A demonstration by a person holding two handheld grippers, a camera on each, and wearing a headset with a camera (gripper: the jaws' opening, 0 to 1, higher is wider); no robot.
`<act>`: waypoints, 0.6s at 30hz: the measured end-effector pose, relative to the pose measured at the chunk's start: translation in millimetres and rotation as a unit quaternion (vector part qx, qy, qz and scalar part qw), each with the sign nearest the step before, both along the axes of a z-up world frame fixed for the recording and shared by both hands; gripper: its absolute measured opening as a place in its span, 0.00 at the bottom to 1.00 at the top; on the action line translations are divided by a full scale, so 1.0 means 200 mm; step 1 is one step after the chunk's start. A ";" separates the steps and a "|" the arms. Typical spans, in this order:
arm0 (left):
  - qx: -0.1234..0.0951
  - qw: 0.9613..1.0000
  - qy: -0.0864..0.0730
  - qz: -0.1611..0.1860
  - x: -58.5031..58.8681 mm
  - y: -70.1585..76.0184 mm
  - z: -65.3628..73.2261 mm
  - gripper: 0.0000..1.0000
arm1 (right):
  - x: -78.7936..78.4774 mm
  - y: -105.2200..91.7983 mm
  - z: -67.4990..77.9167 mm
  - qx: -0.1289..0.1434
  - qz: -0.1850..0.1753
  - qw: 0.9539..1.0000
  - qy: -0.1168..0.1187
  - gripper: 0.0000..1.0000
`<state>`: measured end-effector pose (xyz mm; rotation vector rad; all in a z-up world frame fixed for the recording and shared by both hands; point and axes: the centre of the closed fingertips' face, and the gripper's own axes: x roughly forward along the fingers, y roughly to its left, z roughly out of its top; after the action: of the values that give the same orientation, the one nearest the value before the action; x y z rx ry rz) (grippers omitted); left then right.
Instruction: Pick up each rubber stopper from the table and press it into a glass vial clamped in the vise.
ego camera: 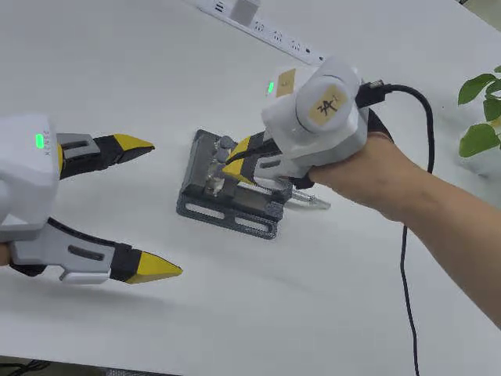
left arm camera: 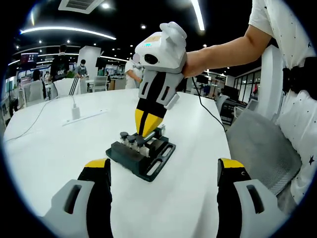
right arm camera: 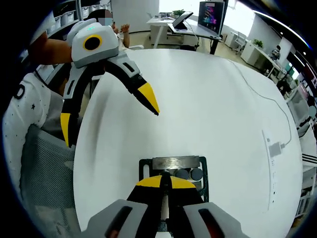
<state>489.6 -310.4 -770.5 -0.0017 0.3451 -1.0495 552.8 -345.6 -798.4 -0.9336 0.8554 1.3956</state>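
A dark metal vise [ego camera: 227, 210] lies in the middle of the white table, holding several glass vials with grey rubber stoppers [left arm camera: 131, 139] in them. My right gripper [ego camera: 232, 168] is shut, its yellow tips pointing down onto the vial row at the vise; what lies under the tips is hidden. In the right gripper view the shut right gripper [right arm camera: 163, 179] sits just above the vise [right arm camera: 171, 162], with two grey stoppers [right arm camera: 190, 174] beside it. My left gripper [ego camera: 153, 205] hovers open to the left of the vise, nothing between its jaws. It faces the vise [left arm camera: 141, 154].
A white power strip [ego camera: 262, 30] lies at the table's far edge. A black cable [ego camera: 427, 125] trails from the right gripper. Green plant leaves [ego camera: 481, 110] stand at the right. The vise handle [ego camera: 311, 201] sticks out rightward. An office chair [left arm camera: 257, 146] stands beyond the table.
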 end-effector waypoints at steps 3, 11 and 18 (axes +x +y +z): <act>-0.001 1.000 0.000 0.000 0.00 0.00 0.00 0.88 | 0.00 0.00 -0.01 0.000 -0.001 1.000 0.002 0.00; -0.001 1.000 0.002 0.000 0.00 0.00 0.00 0.88 | 0.00 0.01 -0.04 -0.007 0.002 1.000 0.004 0.00; -0.003 1.000 0.002 0.001 0.00 0.00 0.00 0.87 | 0.00 0.01 -0.03 -0.016 0.016 1.000 -0.004 0.00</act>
<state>489.8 -310.4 -771.0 -0.0092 0.3447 -1.0487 552.2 -343.6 -805.3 -0.9801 0.8633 1.4080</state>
